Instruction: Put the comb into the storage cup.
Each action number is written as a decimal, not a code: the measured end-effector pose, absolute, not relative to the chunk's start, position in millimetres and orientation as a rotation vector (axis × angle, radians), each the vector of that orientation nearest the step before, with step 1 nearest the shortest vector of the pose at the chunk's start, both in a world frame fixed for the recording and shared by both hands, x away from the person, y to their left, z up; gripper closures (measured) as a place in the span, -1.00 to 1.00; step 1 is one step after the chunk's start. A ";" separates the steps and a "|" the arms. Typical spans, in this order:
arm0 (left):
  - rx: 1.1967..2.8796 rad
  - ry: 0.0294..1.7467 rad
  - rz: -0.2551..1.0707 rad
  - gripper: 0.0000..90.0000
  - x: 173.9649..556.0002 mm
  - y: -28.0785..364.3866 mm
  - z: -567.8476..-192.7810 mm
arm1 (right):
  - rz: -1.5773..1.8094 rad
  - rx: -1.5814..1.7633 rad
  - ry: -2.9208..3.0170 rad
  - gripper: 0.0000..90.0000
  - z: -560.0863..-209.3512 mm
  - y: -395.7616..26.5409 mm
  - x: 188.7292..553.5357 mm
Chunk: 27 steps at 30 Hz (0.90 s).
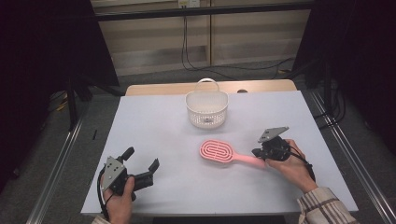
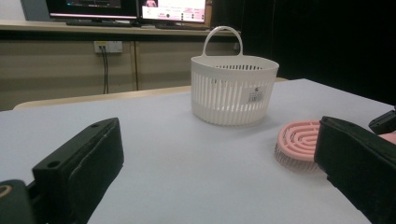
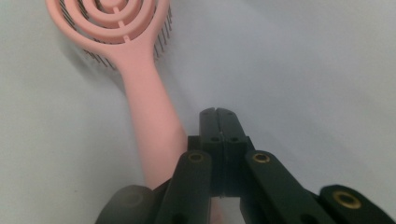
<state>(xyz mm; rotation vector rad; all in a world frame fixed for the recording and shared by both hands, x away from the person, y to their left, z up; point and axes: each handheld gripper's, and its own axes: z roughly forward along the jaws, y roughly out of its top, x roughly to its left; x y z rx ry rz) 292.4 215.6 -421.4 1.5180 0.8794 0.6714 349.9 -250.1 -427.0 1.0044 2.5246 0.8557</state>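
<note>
From the high view, a pink hairbrush (image 1: 219,152) lies flat on the white tabletop (image 1: 154,130), just in front of a white slatted basket (image 1: 207,109). The right gripper (image 1: 258,153) sits at the brush's handle end; the left gripper (image 1: 141,162) rests at the near left, fingers spread wide. The left gripper view shows its fingers (image 2: 79,163) apart, basket upright ahead. In the right gripper view, the fingers (image 3: 208,122) are pressed together beside the handle, holding nothing.

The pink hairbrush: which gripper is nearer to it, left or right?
Right. The right gripper is at the pink hairbrush handle; the left gripper rests apart, at the table's near-left.
</note>
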 end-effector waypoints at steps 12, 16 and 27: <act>1.514 0.877 0.667 -0.96 292.5 215.9 -420.8 | 1.040 1.103 2.415 0.99 -420.3 -266.5 354.3; 1.513 0.878 0.673 -0.96 292.4 217.5 -420.2 | 1.075 1.125 2.398 0.74 -417.5 -269.5 354.5; 1.517 0.875 0.675 -0.96 292.8 218.3 -420.2 | 1.134 1.115 2.353 -0.74 -413.9 -266.5 356.4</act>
